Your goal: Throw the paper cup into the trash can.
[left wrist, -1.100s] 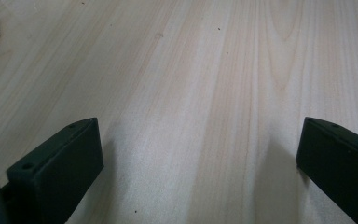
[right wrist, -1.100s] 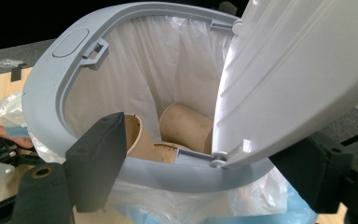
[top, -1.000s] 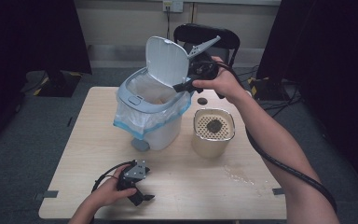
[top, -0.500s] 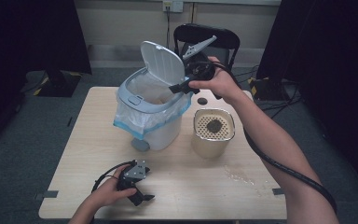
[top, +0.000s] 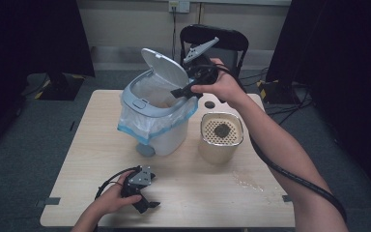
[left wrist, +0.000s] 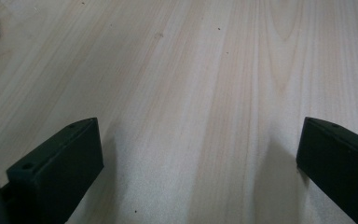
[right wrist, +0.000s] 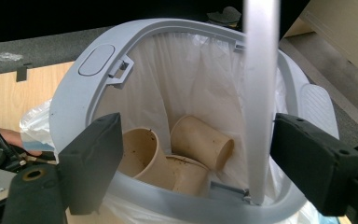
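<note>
While the right claw (right wrist: pixel 193 163) stands open, the bin lid (right wrist: pixel 260 93) rises edge-on between its jaws, right of centre; left claw (left wrist: pixel 198 158) open over the table (left wrist: pixel 205 70).

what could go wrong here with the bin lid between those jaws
The lid stands between the right gripper's open jaws, which have just been opening; unheld, it may drop shut. The bin is light, so a nudge could tip it toward the perforated canister beside it. The bag hangs loose over the rim and could snag.
</note>
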Demonstrator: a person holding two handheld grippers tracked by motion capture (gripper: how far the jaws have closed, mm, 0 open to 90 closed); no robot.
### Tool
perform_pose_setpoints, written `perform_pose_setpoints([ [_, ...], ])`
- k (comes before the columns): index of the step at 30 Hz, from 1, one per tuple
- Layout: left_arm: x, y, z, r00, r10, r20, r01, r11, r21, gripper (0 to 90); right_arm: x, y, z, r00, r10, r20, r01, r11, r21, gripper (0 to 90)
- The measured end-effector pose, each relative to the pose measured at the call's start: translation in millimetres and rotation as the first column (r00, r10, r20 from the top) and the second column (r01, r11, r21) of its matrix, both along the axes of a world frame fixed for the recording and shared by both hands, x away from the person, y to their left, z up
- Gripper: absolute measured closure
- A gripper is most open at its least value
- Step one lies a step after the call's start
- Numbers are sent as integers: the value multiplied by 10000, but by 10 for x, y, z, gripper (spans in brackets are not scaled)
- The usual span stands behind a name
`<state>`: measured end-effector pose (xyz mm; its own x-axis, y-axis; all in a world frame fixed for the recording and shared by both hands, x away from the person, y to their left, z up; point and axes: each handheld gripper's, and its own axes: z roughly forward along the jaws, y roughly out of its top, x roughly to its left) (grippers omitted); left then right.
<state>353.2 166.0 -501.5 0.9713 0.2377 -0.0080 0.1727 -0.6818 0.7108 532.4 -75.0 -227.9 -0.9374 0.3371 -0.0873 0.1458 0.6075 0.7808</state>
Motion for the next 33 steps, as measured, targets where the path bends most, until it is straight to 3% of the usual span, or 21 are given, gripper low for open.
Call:
perform_pose_setpoints([
  [21, -2, 1, 5, 10000, 28, -24, -28, 10000, 64, 0, -163, 212, -64, 9979, 639, -40, -640, 9980, -23, 168],
  [33, 1, 1, 6, 10000, -4, -17, 4, 10000, 74, 0, -171, 276, -144, 9951, 792, -592, -790, 9969, 66, 197],
])
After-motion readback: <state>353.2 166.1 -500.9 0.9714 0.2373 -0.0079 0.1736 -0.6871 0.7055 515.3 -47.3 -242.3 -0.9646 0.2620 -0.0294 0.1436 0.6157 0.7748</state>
